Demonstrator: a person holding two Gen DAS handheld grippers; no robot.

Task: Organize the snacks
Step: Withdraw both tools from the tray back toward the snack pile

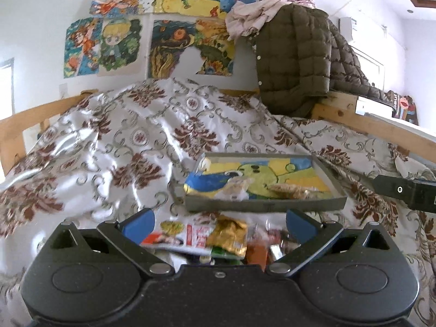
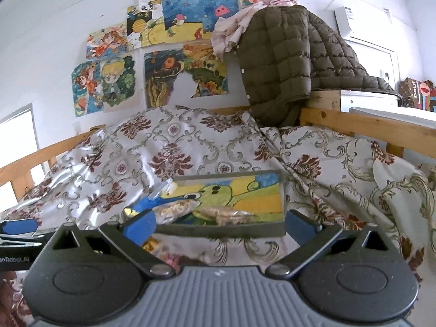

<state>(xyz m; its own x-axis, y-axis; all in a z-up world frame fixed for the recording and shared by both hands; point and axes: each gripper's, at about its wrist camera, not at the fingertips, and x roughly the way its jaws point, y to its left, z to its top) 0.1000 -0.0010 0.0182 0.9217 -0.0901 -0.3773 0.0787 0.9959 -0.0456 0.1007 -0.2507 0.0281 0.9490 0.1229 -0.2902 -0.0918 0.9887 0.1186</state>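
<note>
While left tool (image 1: 218, 224) hovers released over snack pile (image 1: 209, 238), right tool (image 2: 219, 224) released before tray (image 2: 218, 230).

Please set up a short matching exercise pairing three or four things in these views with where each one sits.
Things:
1. clear-wrapped snack packets
2. heap of colourful foil snack packets
3. olive quilted puffer jacket
4. cartoon paintings

Places:
A. on the white wall
B. draped over the wooden bed frame
C. inside the shallow grey tray
D. on the cloth before the tray

Pairs: 1-C, 2-D, 3-B, 4-A
</note>
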